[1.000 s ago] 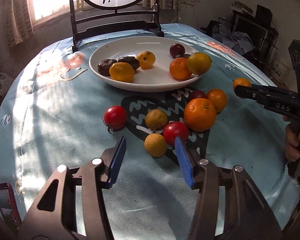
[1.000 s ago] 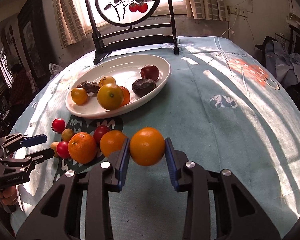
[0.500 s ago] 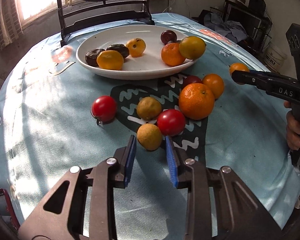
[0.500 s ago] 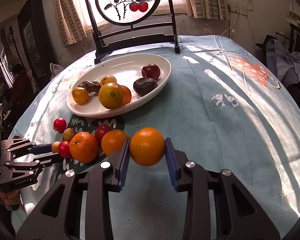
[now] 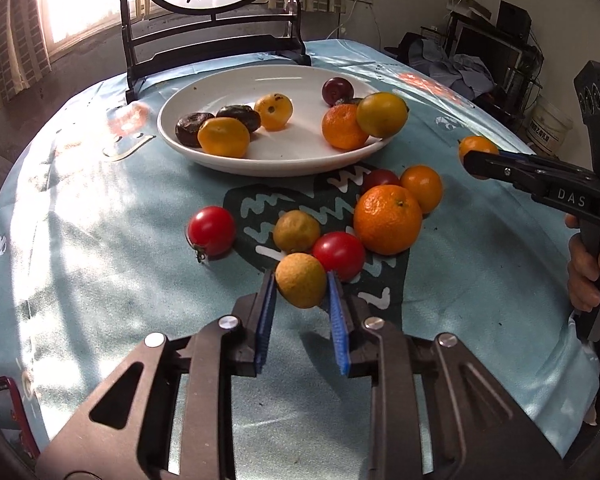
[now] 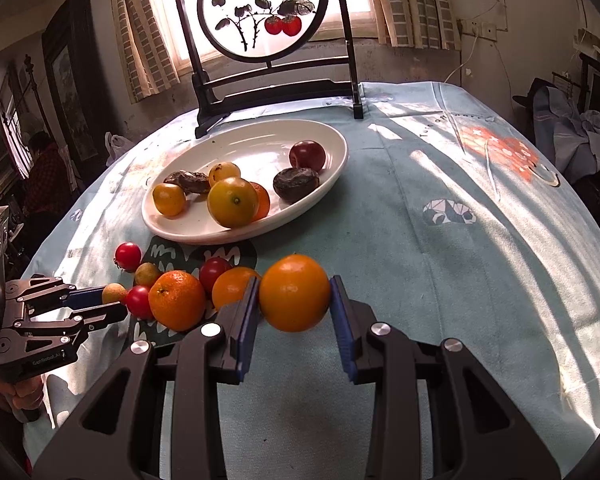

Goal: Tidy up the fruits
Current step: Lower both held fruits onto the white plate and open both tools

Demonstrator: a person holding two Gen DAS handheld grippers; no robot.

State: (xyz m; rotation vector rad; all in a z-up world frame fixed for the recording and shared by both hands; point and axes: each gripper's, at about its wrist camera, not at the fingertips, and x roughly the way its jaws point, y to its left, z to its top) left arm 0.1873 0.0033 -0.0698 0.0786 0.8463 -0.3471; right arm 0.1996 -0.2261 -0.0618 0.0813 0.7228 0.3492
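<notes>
My left gripper (image 5: 301, 280) is shut on a small brownish-yellow fruit (image 5: 300, 281) at the near edge of a loose cluster on the blue tablecloth. In the right wrist view the same gripper (image 6: 114, 298) shows at the far left, clamped on that fruit (image 6: 113, 293). My right gripper (image 6: 294, 300) is shut on an orange (image 6: 294, 298) and holds it above the cloth. From the left wrist view that orange (image 5: 476, 147) peeks behind the right fingers. A white oval plate (image 5: 236, 92) behind the cluster holds several fruits.
On the cloth lie two red tomatoes (image 5: 211, 230) (image 5: 339, 255), another brownish fruit (image 5: 296, 231), a big orange (image 5: 387, 219) and a smaller orange (image 5: 422, 188). A dark wooden screen stand (image 6: 268, 88) rises behind the plate. A red phone (image 5: 8, 412) lies near left.
The left jaws have come forward around the small brownish-yellow fruit and closed on it. The right gripper has kept still with its orange.
</notes>
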